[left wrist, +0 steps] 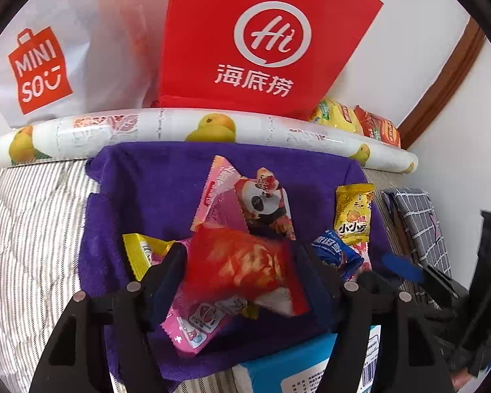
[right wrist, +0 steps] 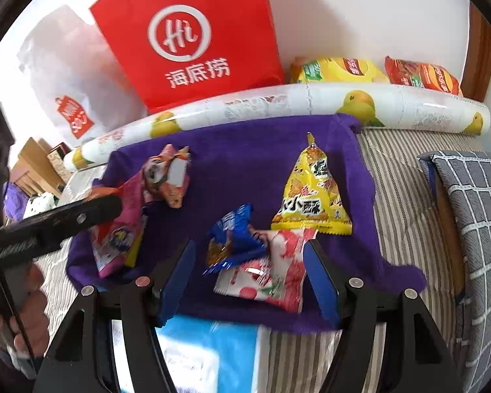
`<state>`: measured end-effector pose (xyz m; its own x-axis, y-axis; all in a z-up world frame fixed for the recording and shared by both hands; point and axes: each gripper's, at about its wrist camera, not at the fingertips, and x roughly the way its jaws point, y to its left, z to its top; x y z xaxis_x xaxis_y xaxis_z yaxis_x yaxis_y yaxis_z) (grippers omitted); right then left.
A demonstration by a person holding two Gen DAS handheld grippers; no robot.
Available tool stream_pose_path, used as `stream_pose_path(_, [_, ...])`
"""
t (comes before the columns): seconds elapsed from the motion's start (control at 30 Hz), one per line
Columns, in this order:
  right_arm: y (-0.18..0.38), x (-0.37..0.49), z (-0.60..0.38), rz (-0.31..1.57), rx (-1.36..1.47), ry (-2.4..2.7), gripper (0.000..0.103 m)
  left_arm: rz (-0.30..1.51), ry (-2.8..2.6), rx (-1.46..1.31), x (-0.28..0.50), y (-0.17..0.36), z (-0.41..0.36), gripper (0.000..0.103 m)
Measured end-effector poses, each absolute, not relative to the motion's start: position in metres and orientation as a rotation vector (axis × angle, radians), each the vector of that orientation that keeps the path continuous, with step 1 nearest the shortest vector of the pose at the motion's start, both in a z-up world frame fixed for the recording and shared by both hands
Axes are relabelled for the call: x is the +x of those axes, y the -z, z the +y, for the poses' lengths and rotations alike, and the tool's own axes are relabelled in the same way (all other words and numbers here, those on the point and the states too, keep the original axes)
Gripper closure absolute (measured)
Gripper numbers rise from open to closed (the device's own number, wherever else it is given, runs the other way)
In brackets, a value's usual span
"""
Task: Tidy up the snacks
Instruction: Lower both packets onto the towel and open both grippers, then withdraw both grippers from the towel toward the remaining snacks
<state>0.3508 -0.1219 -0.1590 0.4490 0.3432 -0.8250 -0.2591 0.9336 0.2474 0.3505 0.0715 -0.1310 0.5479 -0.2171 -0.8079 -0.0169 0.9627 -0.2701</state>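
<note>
**Snacks on a purple towel, both tongs over the pile**

Striped bedding carries a purple towel strewn with snacks. Left tongs are clamped on a red pack, held above a pink pack and a yellow one. Ahead of them lies a panda pack. Right tongs stand apart, straddling a blue pack and a white-and-pink pack without gripping either. Just beyond the right finger sits a yellow triangular pack. Behind the towel lie a fruit-print roll and a red bag.
</note>
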Motion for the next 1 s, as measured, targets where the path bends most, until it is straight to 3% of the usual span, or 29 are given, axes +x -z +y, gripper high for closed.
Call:
stream_pose_path(0.43, [0.131,0.287,-0.128,0.975,0.085,-0.41,0.036,0.952,0.117,-0.256,0.302,0.102,0.079,0.033])
stream_pose_path(0.67, [0.119,0.249,-0.127,0.964,0.074,-0.425,0.046,0.926,0.125,-0.247,0.257,0.086,0.083,0.034])
stream_pose_path(0.73, [0.118,0.237,-0.122,0.976,0.047,-0.448,0.058,0.932,0.125,-0.249,0.244,0.084,0.084,0.034])
stream_pose_path(1.0, [0.13,0.18,-0.116,1.002,0.023,-0.484,0.057,0.93,0.168,-0.296,0.195,0.087,0.086,0.034])
